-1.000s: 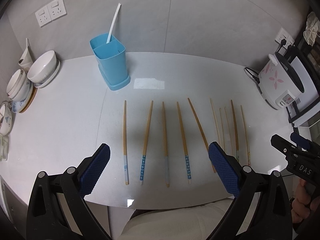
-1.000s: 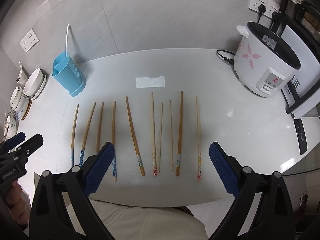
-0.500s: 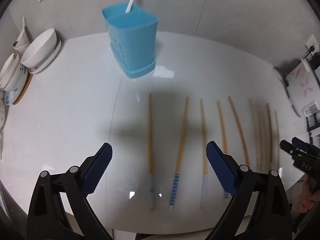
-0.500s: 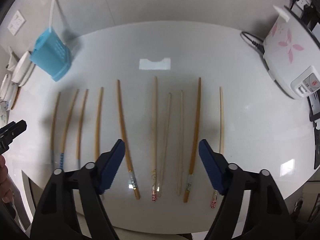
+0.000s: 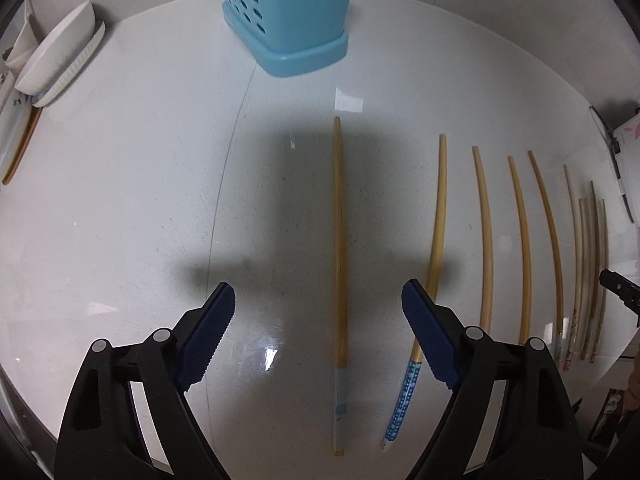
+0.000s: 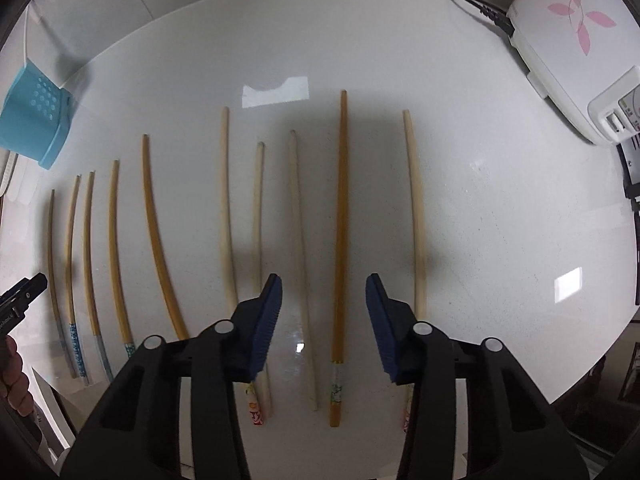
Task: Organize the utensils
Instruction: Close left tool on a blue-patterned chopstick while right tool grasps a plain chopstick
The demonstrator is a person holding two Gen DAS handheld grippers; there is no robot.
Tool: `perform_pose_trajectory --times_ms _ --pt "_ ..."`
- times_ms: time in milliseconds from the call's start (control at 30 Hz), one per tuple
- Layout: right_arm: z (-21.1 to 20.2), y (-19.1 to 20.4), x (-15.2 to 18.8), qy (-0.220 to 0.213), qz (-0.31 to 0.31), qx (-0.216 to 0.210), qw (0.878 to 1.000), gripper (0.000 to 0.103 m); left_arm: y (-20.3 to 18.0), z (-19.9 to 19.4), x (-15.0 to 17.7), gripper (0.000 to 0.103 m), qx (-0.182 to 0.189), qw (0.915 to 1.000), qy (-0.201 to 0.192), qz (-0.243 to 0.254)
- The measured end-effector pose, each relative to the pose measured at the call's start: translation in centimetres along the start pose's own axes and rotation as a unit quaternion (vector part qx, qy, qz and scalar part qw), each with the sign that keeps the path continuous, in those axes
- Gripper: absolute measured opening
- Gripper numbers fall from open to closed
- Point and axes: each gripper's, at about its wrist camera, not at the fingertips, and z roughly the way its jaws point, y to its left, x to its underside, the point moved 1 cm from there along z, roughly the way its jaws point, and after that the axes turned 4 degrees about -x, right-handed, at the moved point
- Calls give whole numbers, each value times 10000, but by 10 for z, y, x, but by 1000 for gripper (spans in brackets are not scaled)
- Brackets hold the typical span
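**Chopsticks lined up under both grippers**

Chopsticks lie in a row on the white counter (image 5: 120, 184), side by side and roughly parallel, apart from one another. Their long axes run from the near edge toward the wall, patterned handle ends nearest the person and bare tips pointing at the blue holder (image 5: 288, 12), which stands upright beyond the left end of the row.

Left gripper (image 5: 318, 300) hangs over the leftmost chopstick (image 5: 339, 240). Its jaws are spread wide, have just been narrowing a little, and straddle that stick across its length without touching it. The blue-dotted chopstick (image 5: 434, 240) next to it passes just under the right-hand pad.

Right gripper (image 6: 324, 292) sits near the other end of the row. Its jaws have just been closing and stand partly drawn in, not yet pinching. The dark chopstick (image 6: 342, 220) and a paler chopstick (image 6: 298, 220) both run between them, the dark one nearer the middle.

Each stick lies straight ahead along its gripper's view, so the pads should meet its sides squarely. By my reading, the left hand is nearer the holder and the right risks catching two sticks.
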Motion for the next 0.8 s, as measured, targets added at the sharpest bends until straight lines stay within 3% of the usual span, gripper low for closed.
perform_pose_trajectory --times_ms 600,800 --pt "29 -1 15 497 -131 138 9986 19 0 38 6 68 -196 9986 495 63" --pt "40 -4 10 578 -107 116 9982 14 -1 38 2 49 -216 9978 619 94"
